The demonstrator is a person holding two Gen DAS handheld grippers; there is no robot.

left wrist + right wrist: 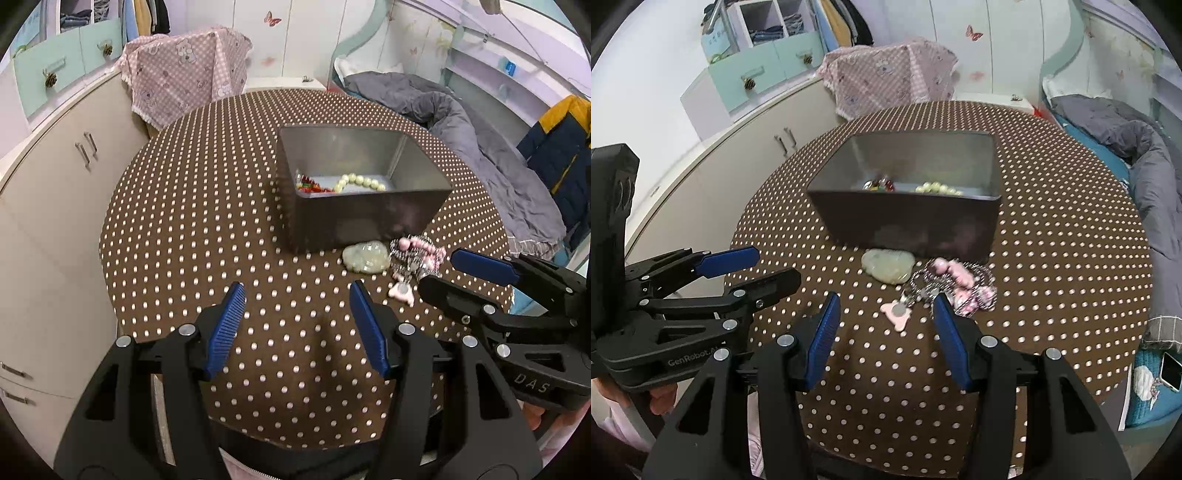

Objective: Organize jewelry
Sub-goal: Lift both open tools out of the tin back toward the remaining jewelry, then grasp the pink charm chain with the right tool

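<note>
A grey metal box [369, 218] [908, 221] stands on the dotted round table [207, 206] [1052, 251]. Inside lie a pale bead bracelet [360, 181] [938, 188] and red beads [312, 186] [881, 184]. In front of the box lie a pale green jade piece [366, 256] [888, 266] and a pink and silver chain with a pink bear charm [419, 258] [955, 286]. My left gripper [297, 325] is open and empty, left of them. My right gripper [884, 325] is open and empty, just short of the bear charm [897, 313]; it also shows in the left wrist view [439, 271].
A beige cabinet [55, 206] stands left of the table. A pink cloth covers something [184, 74] behind it. A bed with a grey quilt [480, 147] [1145, 155] lies to the right. A phone [1170, 371] lies low at the right.
</note>
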